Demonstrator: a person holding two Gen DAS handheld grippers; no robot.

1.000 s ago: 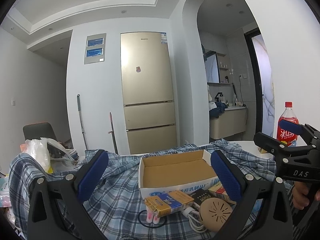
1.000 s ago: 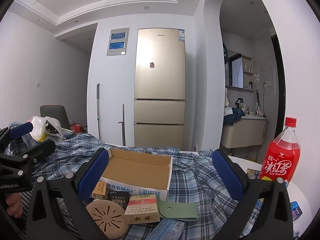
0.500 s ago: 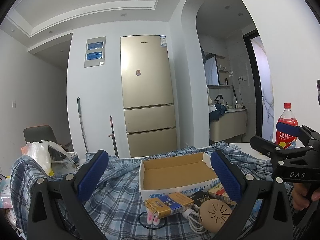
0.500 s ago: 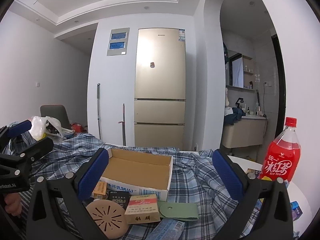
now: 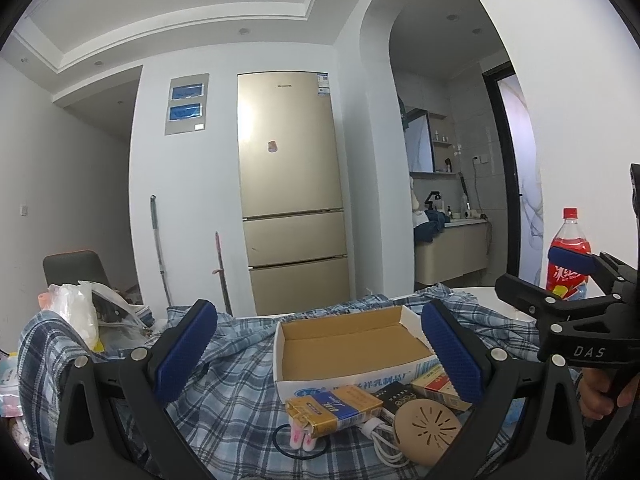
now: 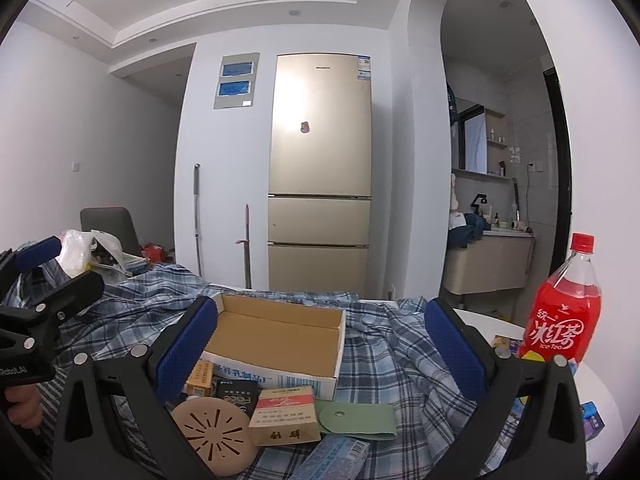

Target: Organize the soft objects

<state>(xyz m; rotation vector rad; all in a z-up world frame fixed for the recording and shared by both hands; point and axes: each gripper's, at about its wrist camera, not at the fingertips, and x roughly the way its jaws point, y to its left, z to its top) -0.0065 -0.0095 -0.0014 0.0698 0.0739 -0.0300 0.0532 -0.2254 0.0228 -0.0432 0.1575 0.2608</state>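
A: Left wrist view first. How did the left tongs (image 5: pixel 318 354) stand?

B: Spread wide, nothing between the blue pads, held above a blue plaid shirt (image 5: pixel 224 392) that lay rumpled over the desk. An open cardboard box (image 5: pixel 348 350), empty inside, sat on the shirt between the two fingers.

A: And in front of the box?

B: On the near side, a yellow pack (image 5: pixel 336 410), a black pack (image 5: pixel 396 394), a red-and-white pack (image 5: pixel 434 384), a round tan disc (image 5: pixel 426 430) and a white cable (image 5: pixel 380 438), all crowded together. The right tongs (image 5: pixel 560 280) showed at the right edge, parted, holding nothing. A red drink bottle (image 5: pixel 568 256) stood behind them.

A: Right wrist view?

B: The right tongs (image 6: pixel 320 354) were wide, with nothing between the pads. Same box (image 6: pixel 276 340) on the shirt (image 6: pixel 404 356), which ran from the desk's left side nearly to its right edge; bare white desk (image 6: pixel 484 320) showed beyond it. The disc (image 6: pixel 216 434), the black pack (image 6: pixel 236 394) and a red-topped carton (image 6: pixel 286 414) lay near, touching one another. A green pouch (image 6: pixel 360 416) lay just right of the carton.

A: The bottle?

B: Upright at the desk's right edge (image 6: pixel 564 308). The left tongs (image 6: pixel 60 268) came in at the left, parted and holding nothing.
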